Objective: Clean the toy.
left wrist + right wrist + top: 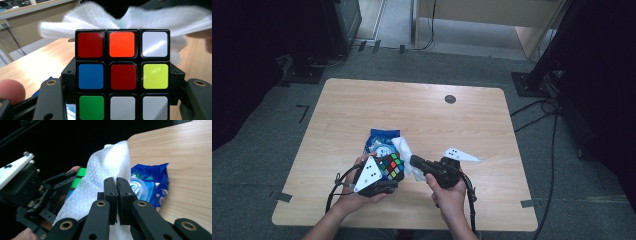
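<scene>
Left gripper [384, 177] clamped on a colour cube [122, 75] above the table [362, 105]. Right gripper [116, 185] pinched on a white wipe [110, 165], draped against the cube beside a blue packet [150, 187].

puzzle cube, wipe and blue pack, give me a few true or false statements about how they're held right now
1. The left gripper holds the puzzle cube between its jaws. True.
2. The right gripper is open with nothing in it. False: its jaws are shut on the white wipe.
3. The blue wipe pack lies on the table beyond the cube. True.
4. The cube's centre sticker facing the left gripper view is green. False: it is red.
5. The wipe lies flat on the table, away from the cube. False: it is lifted against the cube.
</scene>
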Motion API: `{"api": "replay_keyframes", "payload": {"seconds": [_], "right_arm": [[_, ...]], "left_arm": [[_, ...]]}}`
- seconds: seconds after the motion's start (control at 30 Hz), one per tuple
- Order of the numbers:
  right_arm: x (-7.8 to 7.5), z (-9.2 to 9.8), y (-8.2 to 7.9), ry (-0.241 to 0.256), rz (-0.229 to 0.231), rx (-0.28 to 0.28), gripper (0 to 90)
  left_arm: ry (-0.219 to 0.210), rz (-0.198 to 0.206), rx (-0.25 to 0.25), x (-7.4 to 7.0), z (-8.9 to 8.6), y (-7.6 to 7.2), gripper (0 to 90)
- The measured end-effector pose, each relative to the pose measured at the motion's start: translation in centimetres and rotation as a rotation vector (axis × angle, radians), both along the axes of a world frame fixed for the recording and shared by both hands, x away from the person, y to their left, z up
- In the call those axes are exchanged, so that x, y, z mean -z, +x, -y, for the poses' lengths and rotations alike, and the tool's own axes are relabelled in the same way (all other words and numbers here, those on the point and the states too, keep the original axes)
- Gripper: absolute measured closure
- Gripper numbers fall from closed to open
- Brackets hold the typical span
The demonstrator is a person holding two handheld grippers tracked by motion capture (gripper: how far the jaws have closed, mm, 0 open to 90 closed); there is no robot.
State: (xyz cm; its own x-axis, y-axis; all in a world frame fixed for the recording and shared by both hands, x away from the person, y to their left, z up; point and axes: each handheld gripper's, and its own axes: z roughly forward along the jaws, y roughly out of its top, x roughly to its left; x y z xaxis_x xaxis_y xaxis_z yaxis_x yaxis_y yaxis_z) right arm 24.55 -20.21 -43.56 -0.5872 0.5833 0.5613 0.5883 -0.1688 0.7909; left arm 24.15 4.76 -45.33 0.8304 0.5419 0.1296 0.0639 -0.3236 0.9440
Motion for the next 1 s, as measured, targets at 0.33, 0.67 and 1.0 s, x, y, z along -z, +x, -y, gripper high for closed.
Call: {"api": "replay_keyframes", "payload": {"seconds": [0.33, 0.67, 1.0], "right_arm": [[-1.5, -2.0, -1.0, -0.008, 0.059, -0.076, 87.0], [2.1, 3.8, 2.2, -0.212, -0.006, 0.207, 85.0], [-1.0, 2.0, 0.7, -0.027, 0.004, 0.1, 45.1]], "left_arm": [[0.006, -0.017, 0.006, 0.1, 0.1, 0.1, 34.0], [-0.024, -0.025, -0.027, -0.2, -0.7, 0.5, 34.0], [-0.003, -0.027, -0.077, 0.3, -0.3, 1.0, 34.0]]}}
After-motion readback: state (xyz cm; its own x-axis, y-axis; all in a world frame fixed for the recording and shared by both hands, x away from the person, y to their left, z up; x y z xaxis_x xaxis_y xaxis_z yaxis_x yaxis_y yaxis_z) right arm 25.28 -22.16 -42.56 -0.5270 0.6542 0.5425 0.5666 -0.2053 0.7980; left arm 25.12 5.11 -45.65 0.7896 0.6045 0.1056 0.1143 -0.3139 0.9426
